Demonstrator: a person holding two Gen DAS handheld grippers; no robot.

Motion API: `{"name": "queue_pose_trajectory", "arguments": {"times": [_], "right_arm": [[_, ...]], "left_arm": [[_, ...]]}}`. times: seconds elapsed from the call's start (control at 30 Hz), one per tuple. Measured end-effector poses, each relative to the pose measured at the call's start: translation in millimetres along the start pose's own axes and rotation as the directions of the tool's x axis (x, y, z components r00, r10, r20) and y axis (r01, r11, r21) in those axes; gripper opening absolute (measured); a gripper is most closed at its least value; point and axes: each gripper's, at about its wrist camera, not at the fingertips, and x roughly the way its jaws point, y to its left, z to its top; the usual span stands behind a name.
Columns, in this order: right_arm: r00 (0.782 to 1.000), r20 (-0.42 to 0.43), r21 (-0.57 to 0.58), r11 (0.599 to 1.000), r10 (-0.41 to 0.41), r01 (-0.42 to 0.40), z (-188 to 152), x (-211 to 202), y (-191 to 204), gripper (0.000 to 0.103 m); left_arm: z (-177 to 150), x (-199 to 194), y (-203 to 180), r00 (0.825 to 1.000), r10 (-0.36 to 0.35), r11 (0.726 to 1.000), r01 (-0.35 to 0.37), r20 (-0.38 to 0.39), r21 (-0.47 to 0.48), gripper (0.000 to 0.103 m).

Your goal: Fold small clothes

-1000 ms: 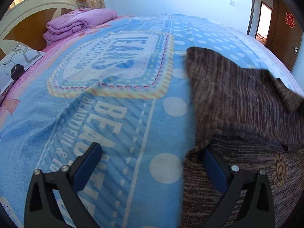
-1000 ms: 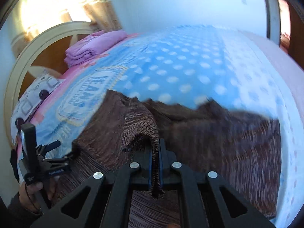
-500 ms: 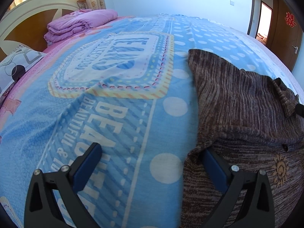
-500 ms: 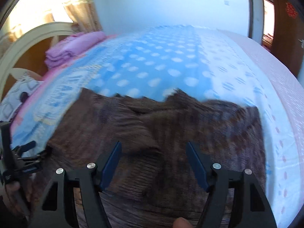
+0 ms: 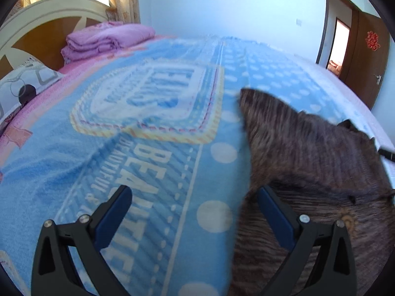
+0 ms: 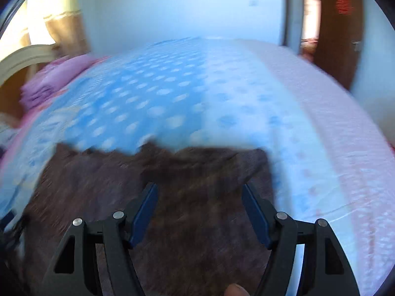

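The left gripper, a black two-finger tool with blue pads, stands with its jaws spread wide and nothing is pinched between them. Under the gap lies the blue fleece blanket with white dots and large white letters, which covers the bed. The dark brown knitted garment lies flat on this blanket to the right of the left gripper. Its left edge runs just beside the right finger, and I cannot tell if the finger touches the cloth. A folded part of the garment lies on top of the lower part, ahead of this finger. Far ahead and to the left of the left gripper are a stack of folded pink bedding and a cream and wooden headboard; a brown wooden door is far ahead to the right. The right gripper also has its jaws spread apart, and no cloth is held between the blue pads. The same brown garment lies directly below and ahead of it, on the blanket, though this view is blurred. A fingertip of the person shows at the lower edge, behind the right gripper.
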Motion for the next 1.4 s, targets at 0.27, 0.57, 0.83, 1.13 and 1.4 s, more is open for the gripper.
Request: {"name": "queue_pose_trajectory", "arguments": {"times": [0.27,0.57,0.83,1.13,1.4], "right_arm": [[0.984,-0.103,-0.105,0.982,0.144,-0.155,-39.5,8.7,56.5,0.046],[0.990,-0.098,-0.157,0.980,0.104,-0.119,-46.5,5.7,63.1,0.006],[0.992,-0.014,-0.182,0.975,0.124,-0.124,-45.6,-14.3,72.8,0.043],[0.984,0.011,-0.214,0.962,0.175,-0.169,-30.1,-5.1,107.4,0.051],[0.979,-0.013,-0.242,0.950,0.202,-0.199,-26.7,10.7,130.0,0.051]], "left_arm": [[19.1,-11.0,-29.3,0.999,-0.006,0.994,0.001,0.052,0.111,0.103],[12.1,38.2,-31.2,0.991,0.104,0.979,-0.086,-0.090,0.183,0.103],[-2.1,37.6,-25.8,0.990,0.081,0.981,-0.059,-0.118,0.186,0.103],[6.1,22.6,-30.7,0.993,0.093,0.984,-0.081,-0.072,0.162,0.103],[9.9,38.6,-19.0,0.980,0.166,0.982,-0.154,-0.108,0.112,0.103]]}}
